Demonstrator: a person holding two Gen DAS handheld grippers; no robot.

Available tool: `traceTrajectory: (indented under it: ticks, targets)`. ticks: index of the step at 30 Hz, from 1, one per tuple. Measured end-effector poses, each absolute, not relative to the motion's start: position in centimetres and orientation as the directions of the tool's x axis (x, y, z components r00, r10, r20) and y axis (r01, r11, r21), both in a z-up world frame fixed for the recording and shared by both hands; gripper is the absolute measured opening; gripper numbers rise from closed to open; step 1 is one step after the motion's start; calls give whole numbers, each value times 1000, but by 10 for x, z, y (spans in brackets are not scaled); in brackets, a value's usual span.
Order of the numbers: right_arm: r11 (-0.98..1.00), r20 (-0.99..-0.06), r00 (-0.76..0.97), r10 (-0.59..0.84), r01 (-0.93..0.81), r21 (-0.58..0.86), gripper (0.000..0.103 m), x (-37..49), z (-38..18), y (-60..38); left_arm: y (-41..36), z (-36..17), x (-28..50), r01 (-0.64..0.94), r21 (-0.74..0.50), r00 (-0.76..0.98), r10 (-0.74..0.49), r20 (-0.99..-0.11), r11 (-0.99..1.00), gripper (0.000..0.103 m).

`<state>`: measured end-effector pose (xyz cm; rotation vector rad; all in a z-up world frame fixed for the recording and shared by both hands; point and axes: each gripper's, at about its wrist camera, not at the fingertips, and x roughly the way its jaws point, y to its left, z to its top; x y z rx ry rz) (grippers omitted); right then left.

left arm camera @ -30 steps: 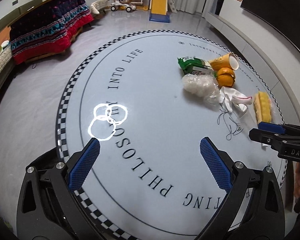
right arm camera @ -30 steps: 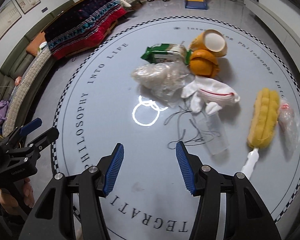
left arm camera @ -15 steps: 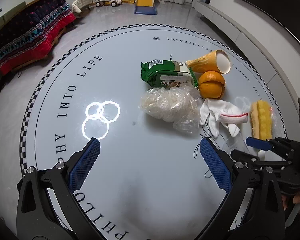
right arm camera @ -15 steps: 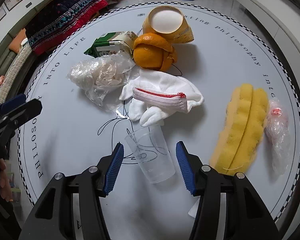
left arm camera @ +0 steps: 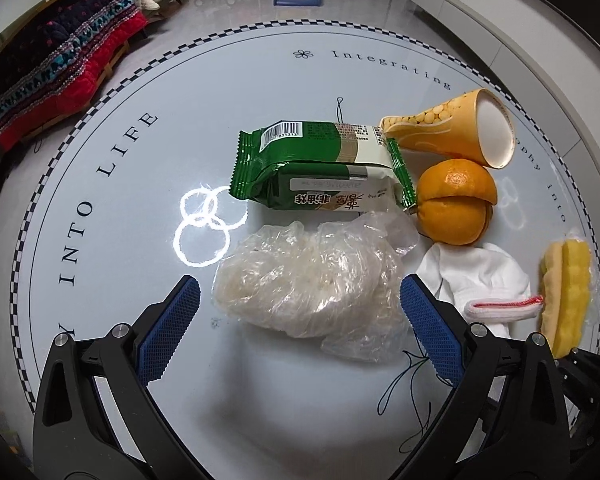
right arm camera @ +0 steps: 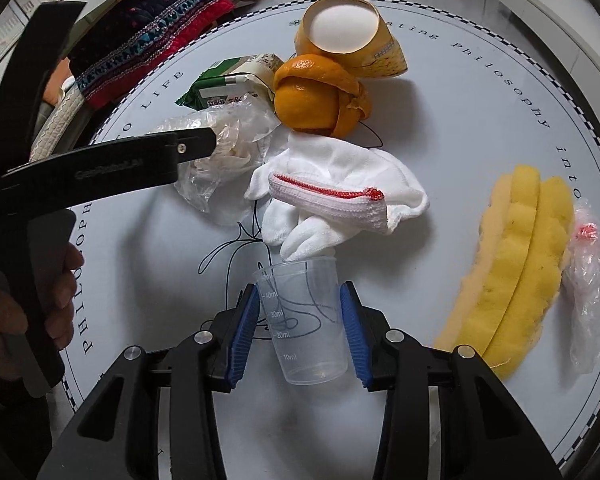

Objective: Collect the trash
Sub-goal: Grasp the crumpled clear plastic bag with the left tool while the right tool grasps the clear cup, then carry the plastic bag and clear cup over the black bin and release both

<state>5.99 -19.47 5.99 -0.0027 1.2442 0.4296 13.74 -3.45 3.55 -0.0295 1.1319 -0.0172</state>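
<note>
Trash lies on a round white table (left arm camera: 148,184). A crumpled clear plastic bag (left arm camera: 308,280) sits between the open fingers of my left gripper (left arm camera: 296,324); the pads stand apart from it. Behind it lie a green snack wrapper (left arm camera: 320,168), an orange peel (left arm camera: 456,204) and a yellow paper cup (left arm camera: 456,132) on its side. My right gripper (right arm camera: 300,328) is open around a clear measuring cup (right arm camera: 304,320) lying on the table; its pads are close to the cup's sides. A white glove (right arm camera: 340,196) lies just beyond the cup.
A yellow sponge brush (right arm camera: 520,264) and a small clear wrapper (right arm camera: 588,280) lie at the right table edge. The left gripper's body (right arm camera: 100,168) and the hand holding it fill the left of the right wrist view. A sofa (left arm camera: 52,80) and toys stand beyond the table.
Both grippers moved forward toward the trash. The plastic bag now lies between the left fingers. The measuring cup now sits deeper between the right fingers.
</note>
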Motion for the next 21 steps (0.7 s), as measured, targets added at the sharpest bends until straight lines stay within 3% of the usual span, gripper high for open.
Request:
traceTrajectory:
  ticks: [3,7,9,21]
  targets:
    - [920,-912,249,327,-305,246,43,61,60,-200,-40,28,142,9,-16,416,-18,-909,1000,95]
    - [923,-910,252,328,-290,252,43,59,61,-202,-39,26,140,17,-46,431,-49,-901,999,65]
    - [924,-911,250,329,-283,256,43,59,61,-204,-36,29,134,32,-64,437,-72,-897,997,61]
    - [924,-903,270,334,-281,258,43,20,85,-196,-12,65,64,75,-71,498,-99,-861,995,60]
